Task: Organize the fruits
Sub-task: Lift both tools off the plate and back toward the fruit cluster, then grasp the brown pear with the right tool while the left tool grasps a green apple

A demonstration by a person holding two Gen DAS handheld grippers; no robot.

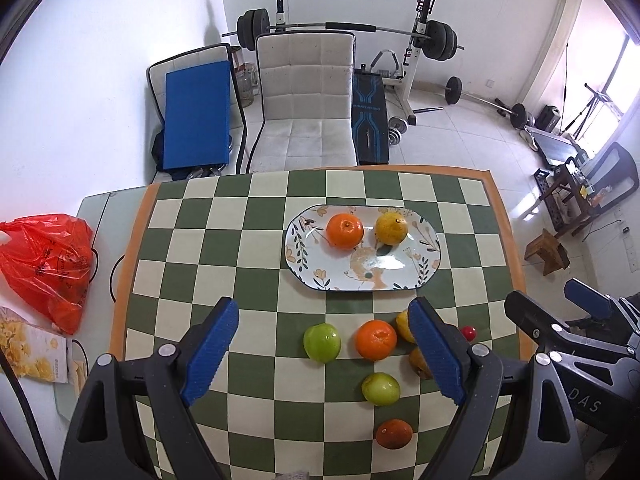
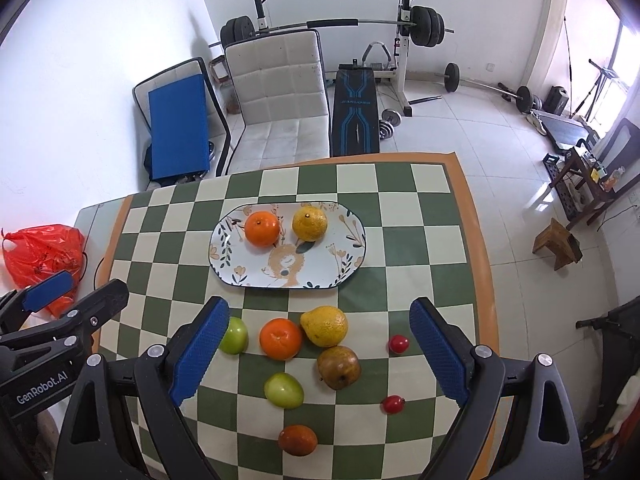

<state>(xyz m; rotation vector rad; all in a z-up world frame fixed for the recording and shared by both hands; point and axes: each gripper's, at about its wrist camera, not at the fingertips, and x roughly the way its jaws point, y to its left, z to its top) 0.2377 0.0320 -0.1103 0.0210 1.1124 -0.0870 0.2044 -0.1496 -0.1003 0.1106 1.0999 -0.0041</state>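
Observation:
An oval floral plate (image 2: 344, 256) (image 1: 304, 268) on the checked cloth holds an orange (image 2: 262, 228) (image 1: 345, 230) and a yellow citrus (image 2: 309, 223) (image 1: 391, 229). Nearer lie a lemon (image 2: 325, 325), an orange (image 2: 281, 338) (image 1: 376, 339), two green apples (image 2: 234, 335) (image 2: 284, 389) (image 1: 322, 342), a brown pear (image 2: 339, 366), two small red fruits (image 2: 399, 344) (image 2: 393, 404) and a dark orange fruit (image 2: 297, 439) (image 1: 394, 433). My right gripper (image 2: 320, 356) hovers open over this group. My left gripper (image 1: 324, 356) is open too, empty, above the same fruit.
A red plastic bag (image 1: 48, 268) and a snack box (image 1: 32, 350) lie left of the cloth. Beyond the table's far edge stand a white chair (image 1: 306, 100), a blue board (image 1: 198, 116) and a weight bench with barbells (image 1: 416, 40). A wooden stool (image 2: 558, 246) stands right.

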